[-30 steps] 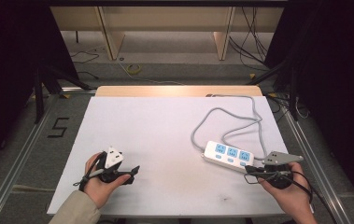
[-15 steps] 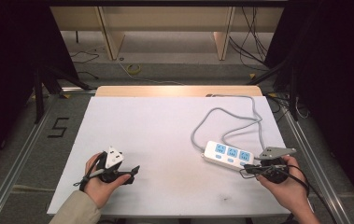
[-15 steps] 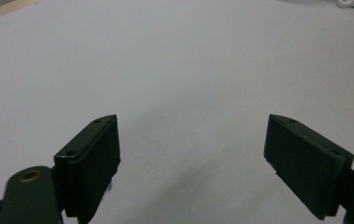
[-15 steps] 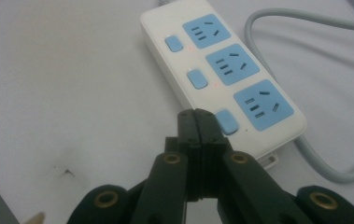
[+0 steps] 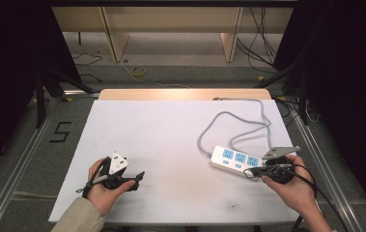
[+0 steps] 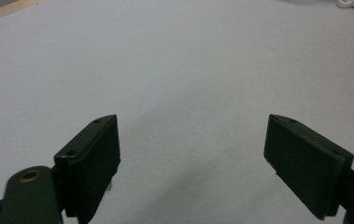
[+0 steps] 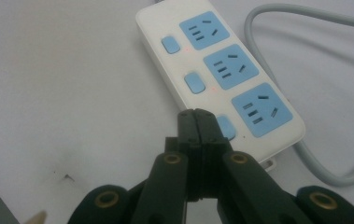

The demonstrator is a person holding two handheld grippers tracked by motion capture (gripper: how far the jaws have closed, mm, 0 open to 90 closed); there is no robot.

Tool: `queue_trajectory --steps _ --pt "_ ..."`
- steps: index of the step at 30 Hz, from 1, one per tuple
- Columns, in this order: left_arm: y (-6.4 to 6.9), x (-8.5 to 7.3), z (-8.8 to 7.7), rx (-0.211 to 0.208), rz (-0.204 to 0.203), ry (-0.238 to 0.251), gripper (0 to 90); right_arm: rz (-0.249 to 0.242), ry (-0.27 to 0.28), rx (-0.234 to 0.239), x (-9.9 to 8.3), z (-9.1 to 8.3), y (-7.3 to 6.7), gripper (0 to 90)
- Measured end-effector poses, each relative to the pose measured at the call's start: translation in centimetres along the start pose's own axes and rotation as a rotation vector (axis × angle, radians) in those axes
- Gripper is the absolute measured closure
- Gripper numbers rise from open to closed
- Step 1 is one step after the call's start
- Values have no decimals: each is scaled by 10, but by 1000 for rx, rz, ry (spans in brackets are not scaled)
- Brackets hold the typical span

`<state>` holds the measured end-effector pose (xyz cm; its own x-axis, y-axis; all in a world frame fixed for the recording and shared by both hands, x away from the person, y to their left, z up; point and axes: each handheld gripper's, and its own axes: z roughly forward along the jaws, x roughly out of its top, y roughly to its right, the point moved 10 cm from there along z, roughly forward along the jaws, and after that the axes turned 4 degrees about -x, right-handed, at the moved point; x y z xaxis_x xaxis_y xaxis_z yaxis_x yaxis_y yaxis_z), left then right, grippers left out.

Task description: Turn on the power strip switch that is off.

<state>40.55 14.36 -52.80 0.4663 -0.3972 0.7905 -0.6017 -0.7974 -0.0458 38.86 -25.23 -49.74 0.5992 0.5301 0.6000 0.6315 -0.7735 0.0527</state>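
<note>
White tabletop [image 5: 171,130] under us: our right gripper [image 7: 198,122], jaws pressed together, has slid onto the white three-socket power strip [image 5: 236,160] at four o'clock, likely to press its nearest blue switch [image 7: 225,128]; our left gripper [image 6: 191,154] stays spread, empty.

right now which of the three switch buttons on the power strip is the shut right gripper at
The button at the strip's cable end, beside the third socket: the right gripper's closed tips partly cover it. The other two buttons sit farther off, fully exposed.

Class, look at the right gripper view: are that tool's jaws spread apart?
No: the right tool has its jaws pressed together, tip over the power strip.
</note>
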Motion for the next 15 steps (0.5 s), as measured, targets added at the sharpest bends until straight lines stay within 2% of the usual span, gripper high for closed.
queue_trajectory --steps 15 --pt "0 0 -1 3 5 2 181 7 -59 3 5 3 3 900"
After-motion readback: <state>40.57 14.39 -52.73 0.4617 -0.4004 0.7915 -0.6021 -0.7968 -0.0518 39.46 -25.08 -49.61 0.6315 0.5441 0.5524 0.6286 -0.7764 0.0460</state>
